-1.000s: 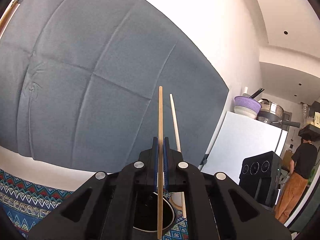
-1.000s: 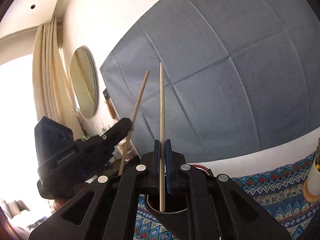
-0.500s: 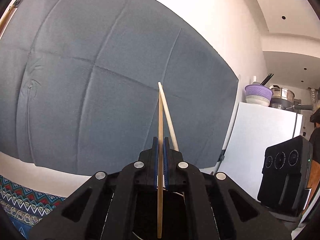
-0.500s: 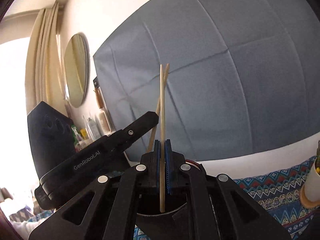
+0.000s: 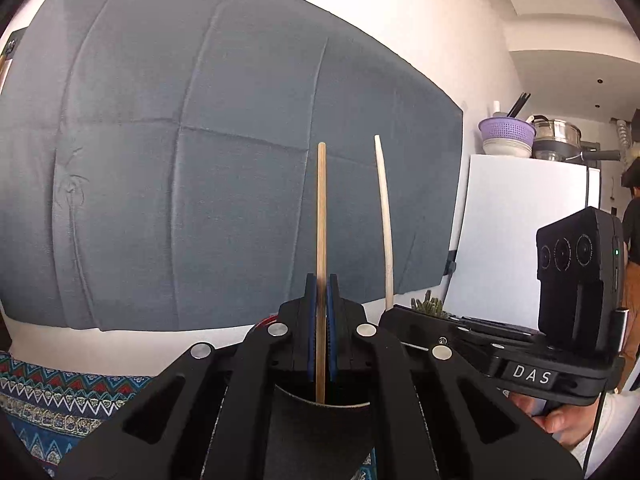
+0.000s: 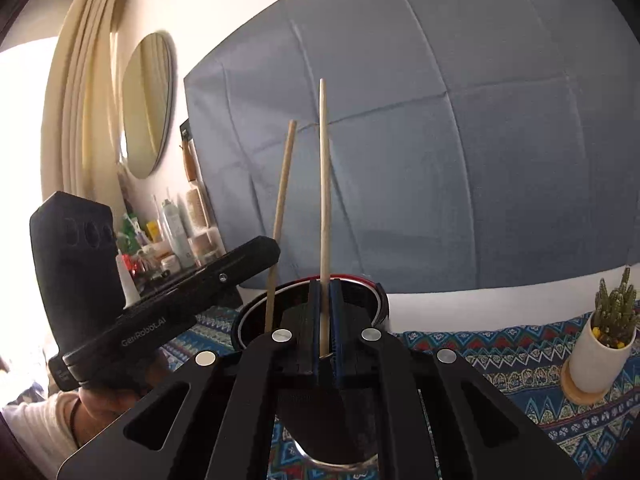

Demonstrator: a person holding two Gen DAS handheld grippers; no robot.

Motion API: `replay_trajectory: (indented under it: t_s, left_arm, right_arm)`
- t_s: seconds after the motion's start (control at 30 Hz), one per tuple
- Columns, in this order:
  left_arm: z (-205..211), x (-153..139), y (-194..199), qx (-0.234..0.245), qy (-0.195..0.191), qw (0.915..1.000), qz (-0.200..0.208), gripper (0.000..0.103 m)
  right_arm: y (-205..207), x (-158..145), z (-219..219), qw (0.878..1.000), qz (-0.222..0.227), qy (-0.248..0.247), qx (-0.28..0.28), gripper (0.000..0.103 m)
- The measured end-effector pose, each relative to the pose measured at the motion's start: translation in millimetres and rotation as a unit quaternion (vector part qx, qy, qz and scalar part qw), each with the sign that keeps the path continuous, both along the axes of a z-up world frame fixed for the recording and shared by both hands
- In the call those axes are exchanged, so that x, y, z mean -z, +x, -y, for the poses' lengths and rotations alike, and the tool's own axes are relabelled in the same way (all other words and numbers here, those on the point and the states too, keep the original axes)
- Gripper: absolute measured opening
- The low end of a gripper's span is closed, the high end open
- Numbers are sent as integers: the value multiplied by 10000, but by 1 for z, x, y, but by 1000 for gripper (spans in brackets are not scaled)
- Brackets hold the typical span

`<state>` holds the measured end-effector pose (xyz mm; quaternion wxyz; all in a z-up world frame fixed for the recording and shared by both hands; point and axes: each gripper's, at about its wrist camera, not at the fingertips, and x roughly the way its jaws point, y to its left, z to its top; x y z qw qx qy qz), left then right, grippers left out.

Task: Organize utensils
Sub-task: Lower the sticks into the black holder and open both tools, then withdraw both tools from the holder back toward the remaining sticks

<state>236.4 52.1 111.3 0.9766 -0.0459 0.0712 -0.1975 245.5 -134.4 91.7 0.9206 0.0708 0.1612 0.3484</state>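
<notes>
Between the blue pads of your left tongs (image 5: 321,304) a straight, round wooden chopstick (image 5: 321,216) stands upright, clamped tight, its lower end reaching down to the rim of a dark round holder (image 5: 320,424) directly beneath. Your right tongs (image 6: 326,308) are likewise closed on a paler chopstick (image 6: 324,184), tapered to a fine tip, standing nearly vertical.

The left wrist view shows that pale stick (image 5: 383,216) just right of the first, slightly bowed by the lens, with the black body of your right tongs (image 5: 500,344) beside it, marked "DAS", and part of your hand (image 5: 560,420) under it. It also shows a white cabinet (image 5: 516,232) carrying a perforated purple colander (image 5: 507,131) and a steel pot (image 5: 556,132), and a person (image 5: 632,216) at the far right edge.

The right wrist view gives what that one hides: the holder (image 6: 256,316) as a glossy black cylinder with a light inner rim band and a red edge, standing on a surface covered in a blue cloth (image 6: 500,352) with zigzag patterning. Your left tongs (image 6: 224,276) enter from the left, matte black, their chopstick (image 6: 282,208) leaning slightly and dipping inside the holder's rim. A small cactus in a smooth white pot (image 6: 600,356) stands on a wooden coaster at right; an oval mirror (image 6: 146,104), cream curtains and bottles sit at left. A creased grey-blue fabric sheet (image 6: 460,160) hangs on the wall behind.
</notes>
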Motion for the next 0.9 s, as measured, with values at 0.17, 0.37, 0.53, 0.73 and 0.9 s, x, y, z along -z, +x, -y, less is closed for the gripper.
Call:
replay_trajectory:
  t_s: [0.17, 0.37, 0.53, 0.73, 0.9]
  left_arm:
    - [4, -4, -11, -180, 342, 9991, -168, 5]
    - [-2, -9, -25, -320, 379, 9982, -322, 27]
    - [-10, -4, -33, -555, 486, 9959, -521, 47]
    - [-15, 4, -46, -738, 737, 9920, -711, 73]
    - [-11, 5, -60, -931, 951, 9872, -882, 96]
  right_arm:
    - [-12, -5, 0, 9998, 2, -202, 42, 8]
    - [-32, -9, 6, 9987, 147, -435, 213, 30]
    - [-55, -8, 6, 9941, 406, -947, 341, 40]
    - [-77, -3, 12, 9879, 553, -1330, 578, 65]
    - [-90, -4, 15, 9823, 624, -1613, 717, 86]
